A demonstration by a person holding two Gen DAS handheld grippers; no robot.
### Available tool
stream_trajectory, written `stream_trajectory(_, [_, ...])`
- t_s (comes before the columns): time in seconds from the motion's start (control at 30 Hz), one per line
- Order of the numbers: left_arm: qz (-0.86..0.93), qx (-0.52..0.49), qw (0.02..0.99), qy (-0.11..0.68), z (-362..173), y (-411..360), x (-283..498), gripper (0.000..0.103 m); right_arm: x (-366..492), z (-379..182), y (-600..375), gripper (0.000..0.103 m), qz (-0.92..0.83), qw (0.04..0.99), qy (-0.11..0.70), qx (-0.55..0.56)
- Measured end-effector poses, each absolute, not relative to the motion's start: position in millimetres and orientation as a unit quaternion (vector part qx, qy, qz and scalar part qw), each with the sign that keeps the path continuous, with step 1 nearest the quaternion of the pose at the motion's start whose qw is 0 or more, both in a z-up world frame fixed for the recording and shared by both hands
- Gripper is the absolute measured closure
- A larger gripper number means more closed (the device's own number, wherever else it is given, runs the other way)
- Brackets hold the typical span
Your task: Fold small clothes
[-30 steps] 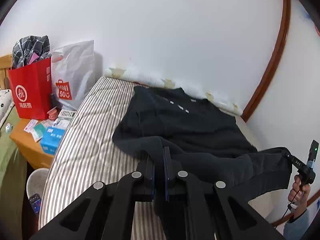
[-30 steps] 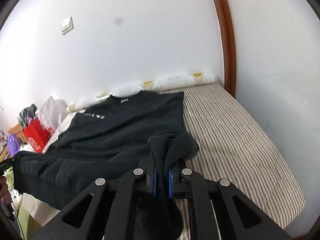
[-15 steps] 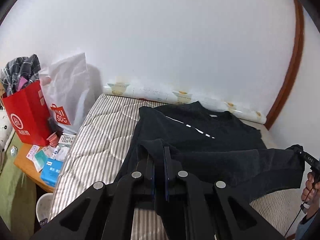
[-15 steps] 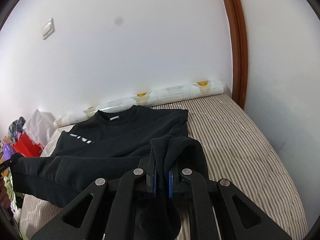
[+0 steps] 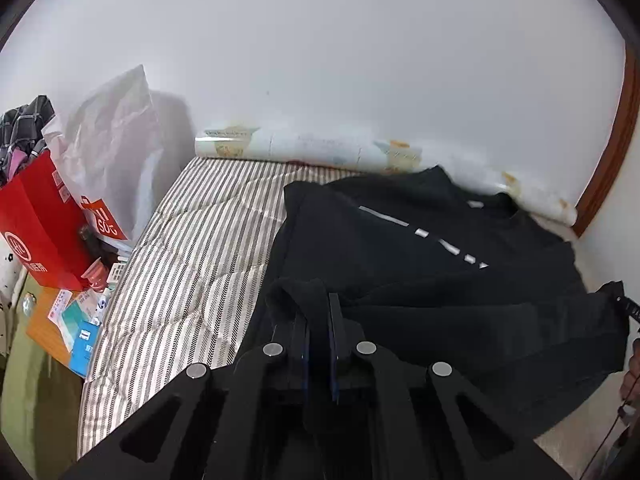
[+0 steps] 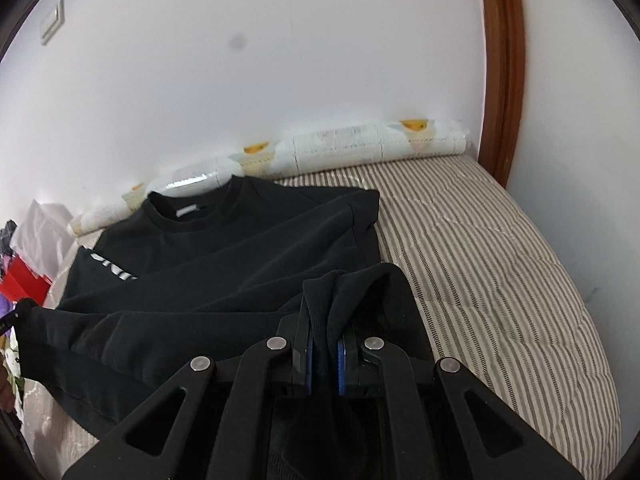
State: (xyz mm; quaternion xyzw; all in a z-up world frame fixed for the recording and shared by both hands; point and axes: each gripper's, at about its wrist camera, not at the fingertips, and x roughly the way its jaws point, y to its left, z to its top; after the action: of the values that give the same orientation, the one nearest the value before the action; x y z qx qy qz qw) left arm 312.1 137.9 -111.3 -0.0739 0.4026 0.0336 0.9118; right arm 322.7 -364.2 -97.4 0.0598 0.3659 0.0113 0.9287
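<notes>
A black sweatshirt (image 5: 400, 248) with white lettering lies on the striped mattress (image 5: 192, 248), collar toward the wall. My left gripper (image 5: 319, 320) is shut on one bottom corner of its hem. My right gripper (image 6: 323, 332) is shut on the other hem corner. The hem is lifted and stretched between the two grippers above the sweatshirt's body (image 6: 240, 256). The right gripper's tip shows at the right edge of the left wrist view (image 5: 624, 304).
A rolled printed mat (image 6: 340, 148) lies along the white wall. A red bag (image 5: 36, 224) and a white bag (image 5: 108, 152) stand left of the bed on a wooden stand (image 5: 48, 320) with small boxes. A brown door frame (image 6: 502, 68) is at right.
Both grippers have carried the held hem forward toward the collar, so the lower part of the sweatshirt now folds over its upper part. Both stay shut.
</notes>
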Motion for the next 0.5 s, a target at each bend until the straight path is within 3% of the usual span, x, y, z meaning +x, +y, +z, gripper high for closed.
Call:
stream_trajectory(0.37, [0.029,-0.082,0.901,0.424,-125,142,320,0.093,345,-127,-367,0.094,-0.007,0.905,0.421,0.061])
stream_trajectory(0.5, [0.018,-0.082,0.902,0.424,-119,141,308,0.087,335,-119,-377,0.079,0.001,0.900,0.428,0.079])
